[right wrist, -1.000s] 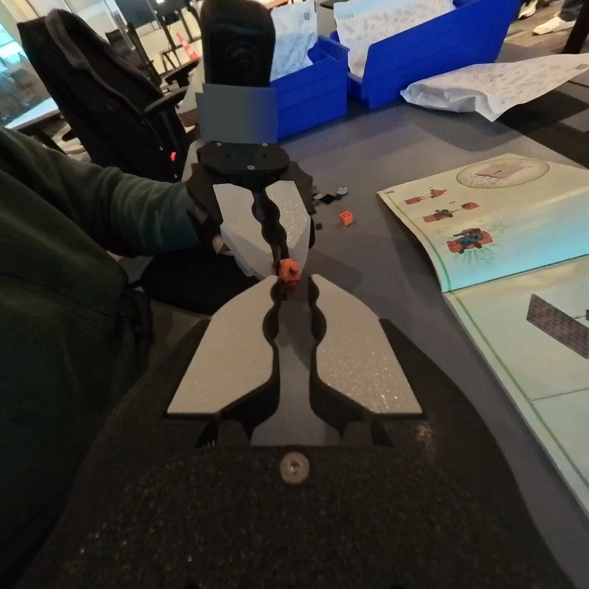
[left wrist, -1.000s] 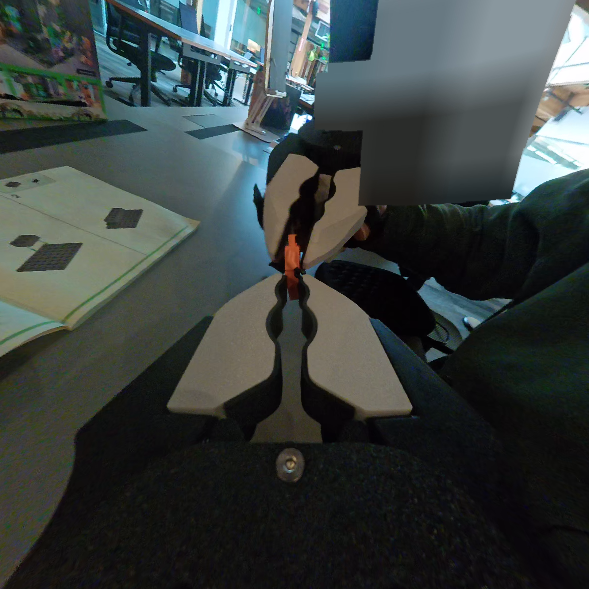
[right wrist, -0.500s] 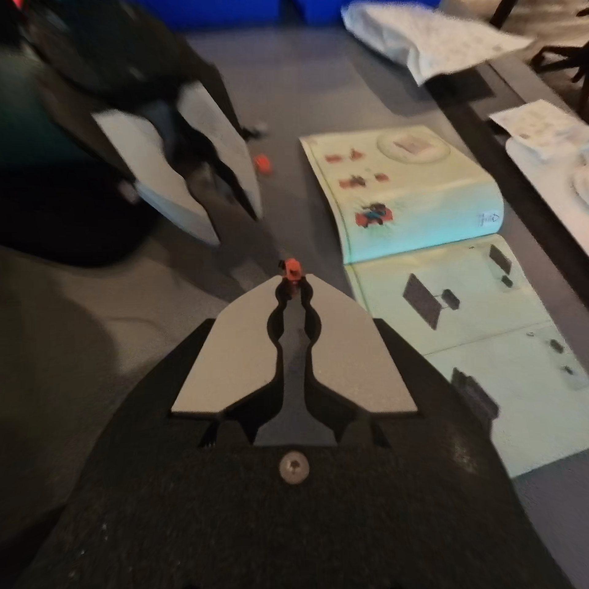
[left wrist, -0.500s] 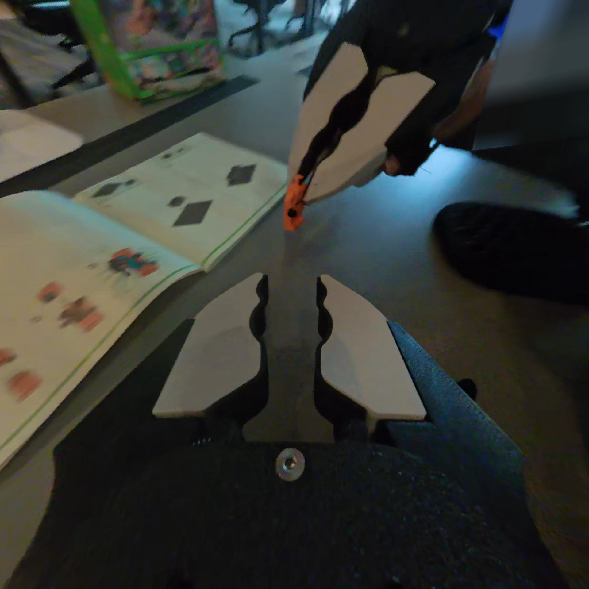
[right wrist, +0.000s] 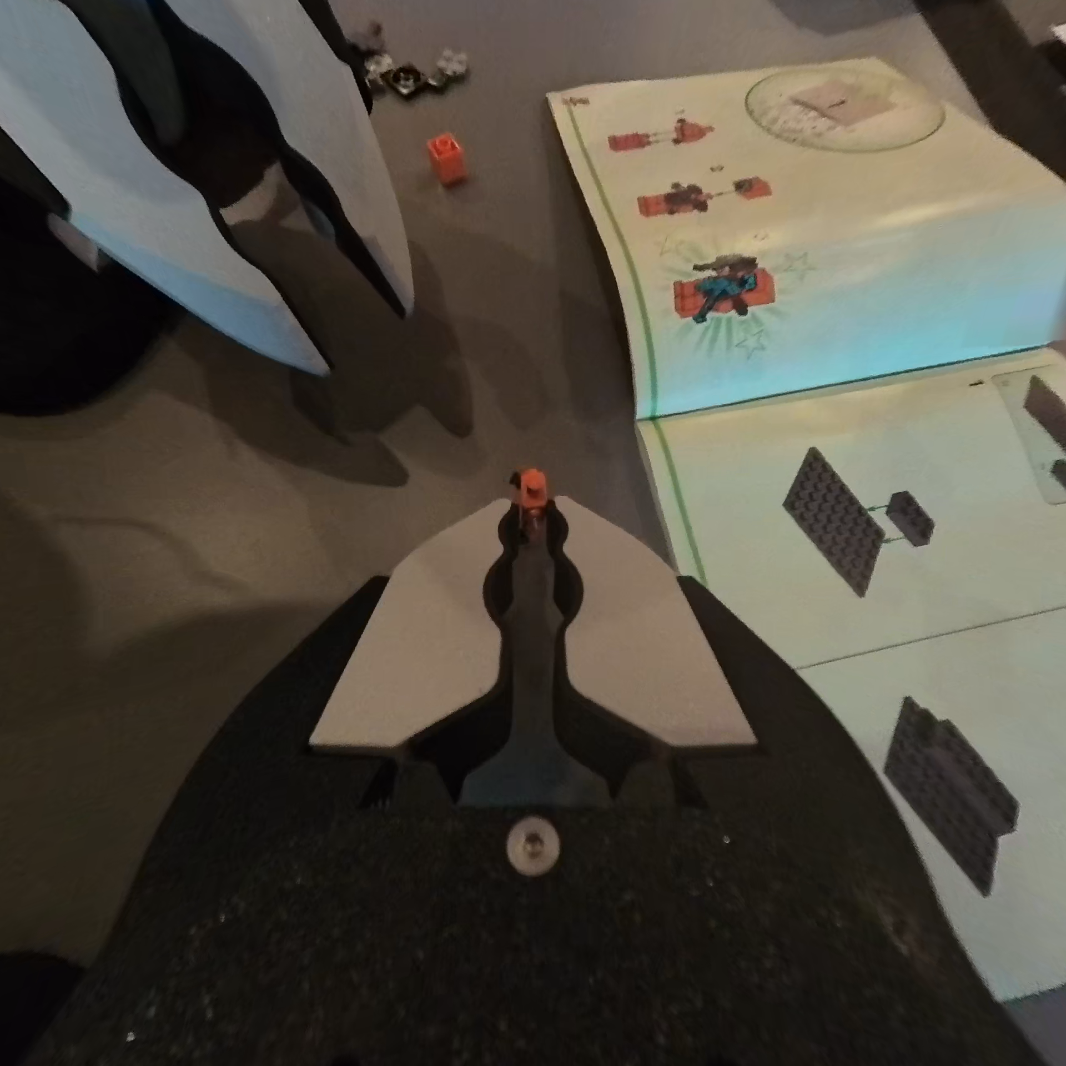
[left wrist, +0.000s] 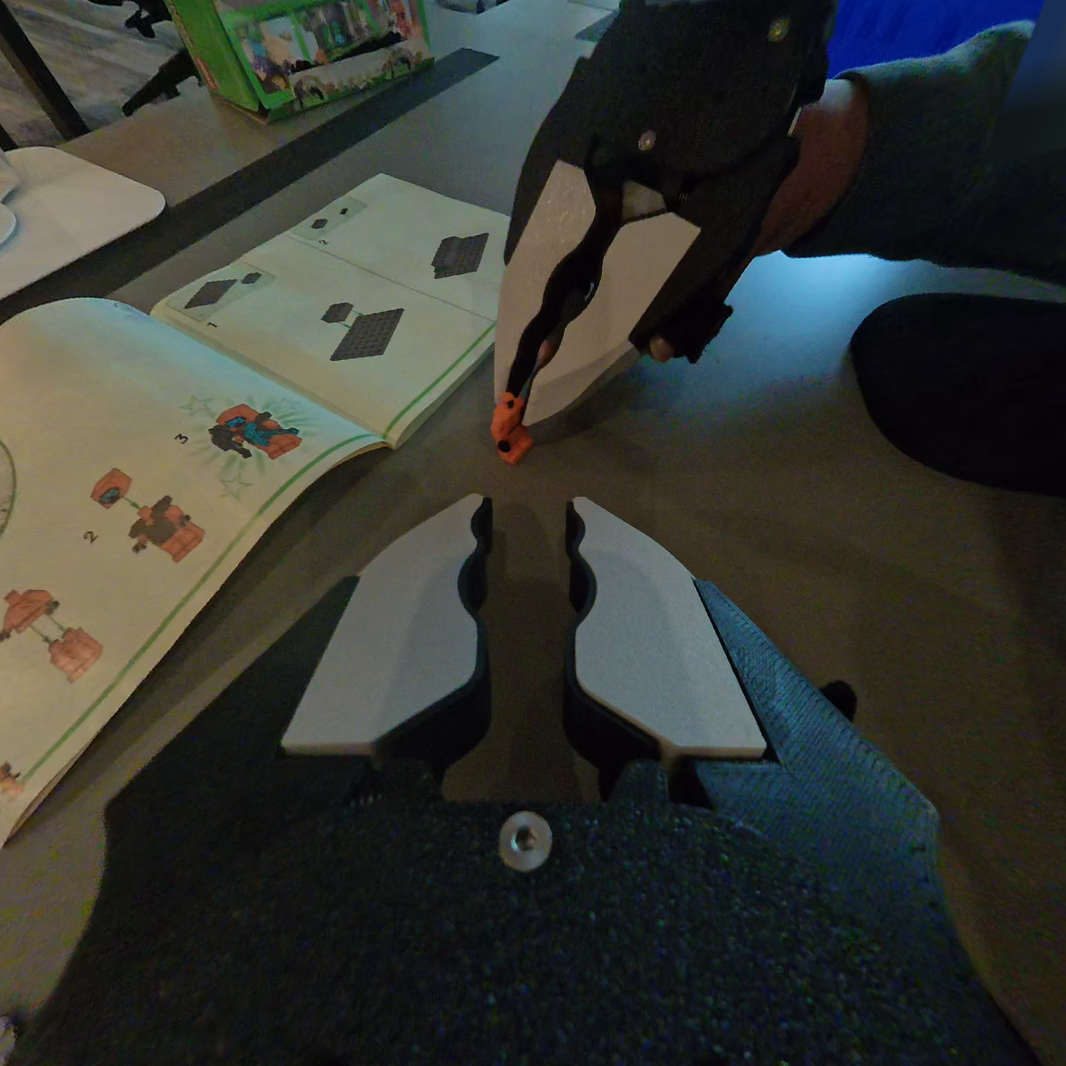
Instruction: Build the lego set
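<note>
Two grippers point(left wrist: 528, 502) point(right wrist: 533, 507). One orange piece point(left wrist: 510, 430) held, one loose orange brick point(right wrist: 447, 153) far off, one open booklet point(left wrist: 173, 432), one green box point(left wrist: 311, 52), a few small dark bits point(right wrist: 415, 72), uncountable.

Small printed step numerals stand beside the build drawings on the open instruction booklet point(left wrist: 277, 381), lying at near left, and the green lego box point(left wrist: 323, 52) at far left bears print too small to read.
</note>
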`<state>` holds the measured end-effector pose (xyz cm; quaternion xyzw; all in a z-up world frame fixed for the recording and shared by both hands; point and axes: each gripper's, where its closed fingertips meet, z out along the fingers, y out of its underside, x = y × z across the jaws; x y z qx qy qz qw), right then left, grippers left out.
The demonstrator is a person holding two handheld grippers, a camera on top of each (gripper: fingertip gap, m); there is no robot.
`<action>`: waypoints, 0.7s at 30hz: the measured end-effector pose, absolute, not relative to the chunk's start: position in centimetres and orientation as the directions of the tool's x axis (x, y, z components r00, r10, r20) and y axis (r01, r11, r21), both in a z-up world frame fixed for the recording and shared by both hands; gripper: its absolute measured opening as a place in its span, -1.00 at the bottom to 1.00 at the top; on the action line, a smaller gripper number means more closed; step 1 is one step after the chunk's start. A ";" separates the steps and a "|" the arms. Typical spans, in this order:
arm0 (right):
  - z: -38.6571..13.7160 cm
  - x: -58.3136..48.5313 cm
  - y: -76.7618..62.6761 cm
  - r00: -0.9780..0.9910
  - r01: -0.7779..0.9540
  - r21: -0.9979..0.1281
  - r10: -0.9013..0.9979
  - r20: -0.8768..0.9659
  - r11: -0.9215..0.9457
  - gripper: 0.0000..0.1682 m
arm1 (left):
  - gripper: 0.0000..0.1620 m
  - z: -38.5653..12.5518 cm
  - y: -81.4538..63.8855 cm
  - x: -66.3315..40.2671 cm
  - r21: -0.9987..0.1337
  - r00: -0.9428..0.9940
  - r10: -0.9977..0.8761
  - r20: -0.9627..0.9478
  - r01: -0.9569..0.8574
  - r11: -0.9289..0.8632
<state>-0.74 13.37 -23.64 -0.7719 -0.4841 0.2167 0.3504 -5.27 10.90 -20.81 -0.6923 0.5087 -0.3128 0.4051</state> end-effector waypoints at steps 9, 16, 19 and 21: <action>-23.9 -0.4 13.3 0.433 0.594 -0.756 0.901 0.013 -0.275 -0.84 | -0.72 -21.0 10.9 -5.3 -0.874 0.288 -0.957 0.019 -0.459 -0.156; -23.4 0.0 13.4 0.437 0.587 -0.764 0.899 0.021 -0.267 -0.84 | -0.73 -21.2 10.8 -5.2 -0.870 0.287 -0.958 0.018 -0.467 -0.156; -23.3 0.1 13.4 0.440 0.588 -0.764 0.898 0.026 -0.266 -0.84 | -0.73 -21.3 10.8 -5.2 -0.867 0.285 -0.958 0.016 -0.473 -0.155; -23.2 0.2 13.5 0.441 0.586 -0.766 0.897 0.027 -0.265 -0.85 | -0.74 -21.4 10.8 -5.2 -0.865 0.286 -0.958 0.012 -0.477 -0.153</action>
